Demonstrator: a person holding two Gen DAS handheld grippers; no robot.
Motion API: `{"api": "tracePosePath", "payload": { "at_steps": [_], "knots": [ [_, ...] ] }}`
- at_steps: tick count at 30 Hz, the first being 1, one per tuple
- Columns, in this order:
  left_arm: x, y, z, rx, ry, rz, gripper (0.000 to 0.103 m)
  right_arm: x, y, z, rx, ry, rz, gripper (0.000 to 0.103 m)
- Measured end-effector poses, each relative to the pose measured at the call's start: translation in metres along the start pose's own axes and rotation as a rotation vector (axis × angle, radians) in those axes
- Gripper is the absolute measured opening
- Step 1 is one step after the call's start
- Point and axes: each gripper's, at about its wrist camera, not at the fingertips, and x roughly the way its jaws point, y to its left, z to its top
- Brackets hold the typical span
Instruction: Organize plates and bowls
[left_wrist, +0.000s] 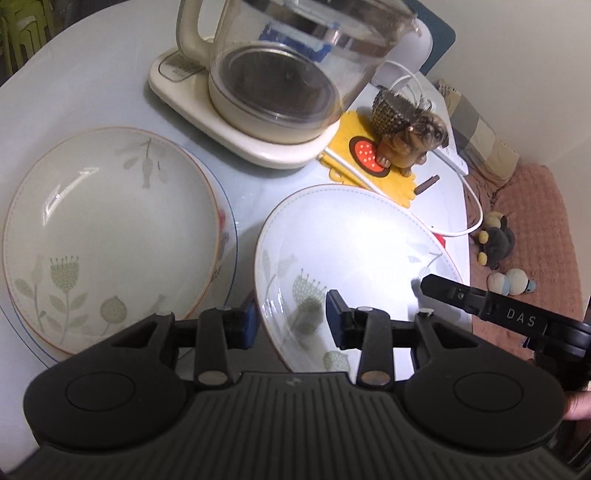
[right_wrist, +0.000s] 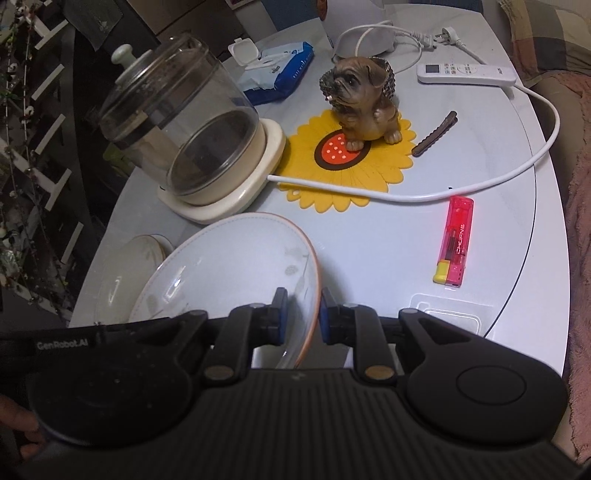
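A white bowl with pale green flowers (left_wrist: 354, 251) hangs a little above the table, held by both grippers. My left gripper (left_wrist: 291, 319) straddles its left rim, one blue pad outside the wall and one inside, shut on it. My right gripper (right_wrist: 303, 317) is shut on the bowl's (right_wrist: 229, 266) right rim, which has an orange edge; the same gripper (left_wrist: 434, 286) shows in the left wrist view at the bowl's far side. A second matching bowl (left_wrist: 110, 229) rests on a blue-rimmed plate (left_wrist: 231, 236) to the left, apart from both grippers.
A glass kettle (left_wrist: 280, 74) on a cream base stands behind the bowls. A dog figurine (right_wrist: 362, 99) sits on a sunflower mat (right_wrist: 351, 166), with a white cable (right_wrist: 406, 192), hair clip (right_wrist: 434, 134), pink lighter (right_wrist: 456, 240) and remote (right_wrist: 465, 72) nearby. The table's edge (right_wrist: 550, 258) runs on the right.
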Motion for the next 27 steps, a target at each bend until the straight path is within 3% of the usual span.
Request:
{"api": "tracePosePath", "payload": {
  "at_steps": [14, 27],
  "knots": [
    [-0.065, 0.027, 0.002, -0.038, -0.092, -0.021, 0.043, -0.019, 0.047, 0.000, -0.028, -0.038, 0.018, 0.020],
    [-0.106, 0.105, -0.008, -0.192, -0.158, 0.082, 0.043, 0.034, 0.119, 0.008, -0.176, 0.051, 0.139, 0.021]
  ]
}}
